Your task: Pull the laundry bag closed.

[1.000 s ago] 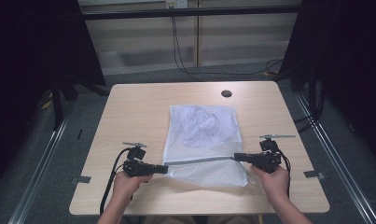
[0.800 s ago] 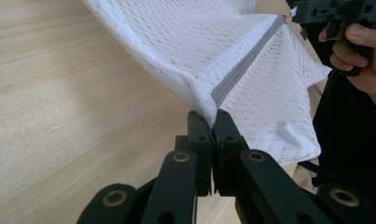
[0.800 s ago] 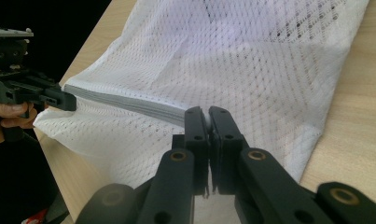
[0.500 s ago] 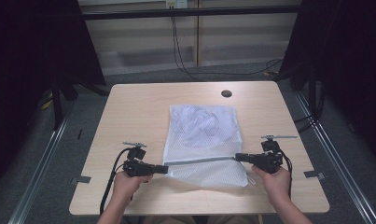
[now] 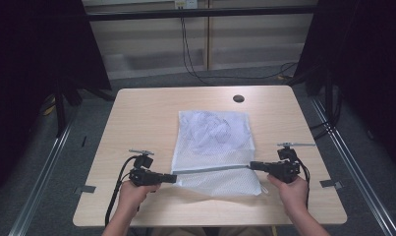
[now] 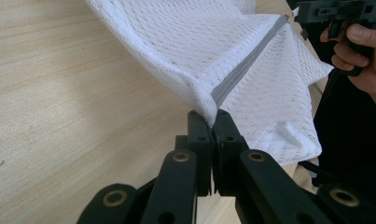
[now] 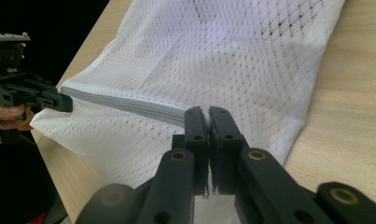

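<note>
A white mesh bag (image 5: pixel 212 142) with a grey zipper (image 5: pixel 212 168) lies on the wooden table (image 5: pixel 136 118), its near part lifted. My left gripper (image 5: pixel 173 178) is shut on the zipper's left end; in the left gripper view the jaws pinch the mesh bag (image 6: pixel 185 42) at the corner where the grey zipper (image 6: pixel 244 65) starts, at my left gripper (image 6: pixel 212 116). My right gripper (image 5: pixel 252 165) is shut on the zipper's right end, seen as my right gripper (image 7: pixel 208 114) clamped on the grey zipper (image 7: pixel 125 105) of the mesh bag (image 7: pixel 213 51). The zipper is stretched taut between them.
A small round black hole (image 5: pixel 238 98) sits near the table's far edge. Dark curtains stand to both sides, and cables run along the floor behind the table. Bare wood lies left and right of the bag.
</note>
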Tool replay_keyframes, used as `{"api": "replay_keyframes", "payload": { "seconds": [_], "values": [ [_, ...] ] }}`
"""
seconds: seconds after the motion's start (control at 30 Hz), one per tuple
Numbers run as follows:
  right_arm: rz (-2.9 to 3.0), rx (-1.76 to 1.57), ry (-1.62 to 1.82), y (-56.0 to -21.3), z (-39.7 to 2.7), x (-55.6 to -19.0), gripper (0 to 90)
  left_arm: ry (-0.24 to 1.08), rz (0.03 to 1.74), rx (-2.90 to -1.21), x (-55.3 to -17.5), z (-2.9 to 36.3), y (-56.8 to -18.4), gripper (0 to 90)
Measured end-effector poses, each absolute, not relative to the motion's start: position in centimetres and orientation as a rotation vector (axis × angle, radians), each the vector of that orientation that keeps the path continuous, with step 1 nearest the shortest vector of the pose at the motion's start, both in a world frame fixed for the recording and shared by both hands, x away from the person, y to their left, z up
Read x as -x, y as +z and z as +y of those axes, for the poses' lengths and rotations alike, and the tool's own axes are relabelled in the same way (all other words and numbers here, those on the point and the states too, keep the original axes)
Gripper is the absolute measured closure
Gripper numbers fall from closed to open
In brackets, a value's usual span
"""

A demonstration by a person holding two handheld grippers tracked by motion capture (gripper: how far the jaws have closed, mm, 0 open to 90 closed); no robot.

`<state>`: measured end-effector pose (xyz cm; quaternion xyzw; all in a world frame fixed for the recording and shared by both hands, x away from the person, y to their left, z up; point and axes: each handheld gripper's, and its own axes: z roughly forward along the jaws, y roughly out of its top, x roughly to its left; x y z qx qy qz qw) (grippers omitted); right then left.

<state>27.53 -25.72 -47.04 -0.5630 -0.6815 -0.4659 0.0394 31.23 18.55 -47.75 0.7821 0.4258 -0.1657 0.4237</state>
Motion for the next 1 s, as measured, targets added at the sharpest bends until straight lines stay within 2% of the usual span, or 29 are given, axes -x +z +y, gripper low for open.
{"api": "replay_keyframes", "payload": {
  "seconds": [1.0],
  "values": [
    [-2.126, 1.748, -1.411, -46.83, -26.59, -27.34, 86.7, -0.415, 1.072, -1.961, -31.17, 18.40, -47.85, 88.2]
  ]
}}
